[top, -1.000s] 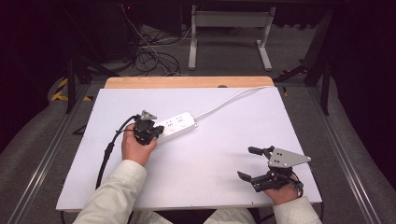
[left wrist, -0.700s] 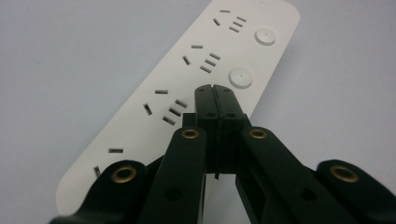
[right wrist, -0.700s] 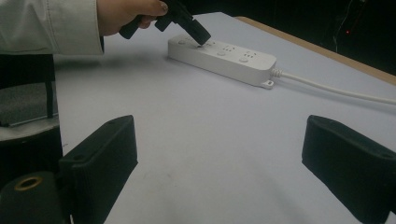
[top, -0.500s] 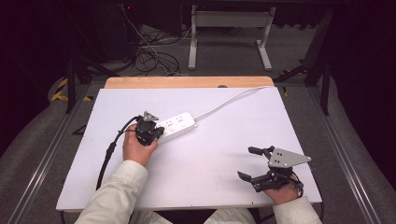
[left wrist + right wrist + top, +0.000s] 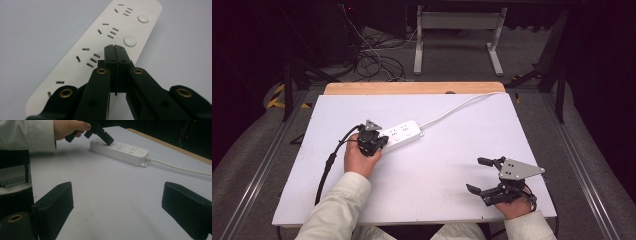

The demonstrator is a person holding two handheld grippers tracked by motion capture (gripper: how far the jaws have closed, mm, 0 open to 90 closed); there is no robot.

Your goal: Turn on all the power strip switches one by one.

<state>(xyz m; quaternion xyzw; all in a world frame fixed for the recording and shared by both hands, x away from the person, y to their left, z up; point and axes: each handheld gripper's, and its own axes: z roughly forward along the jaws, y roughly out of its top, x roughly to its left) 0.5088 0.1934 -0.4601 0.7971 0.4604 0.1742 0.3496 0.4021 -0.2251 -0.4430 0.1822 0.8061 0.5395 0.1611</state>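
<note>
Nothing has shifted over the last second: left gripper (image 5: 115, 47), jaws fully closed and empty, tip pressing a button on power strip (image 5: 401, 133) mid-table; right gripper (image 5: 485, 175) open, idle.

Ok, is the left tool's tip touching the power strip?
Touching. In the right gripper view the shut left tool presses its tip onto the power strip with no gap; the left gripper view agrees.

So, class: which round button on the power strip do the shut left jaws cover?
The third button from the cord end of the strip. The left gripper hides it; the other two lie bare.
</note>
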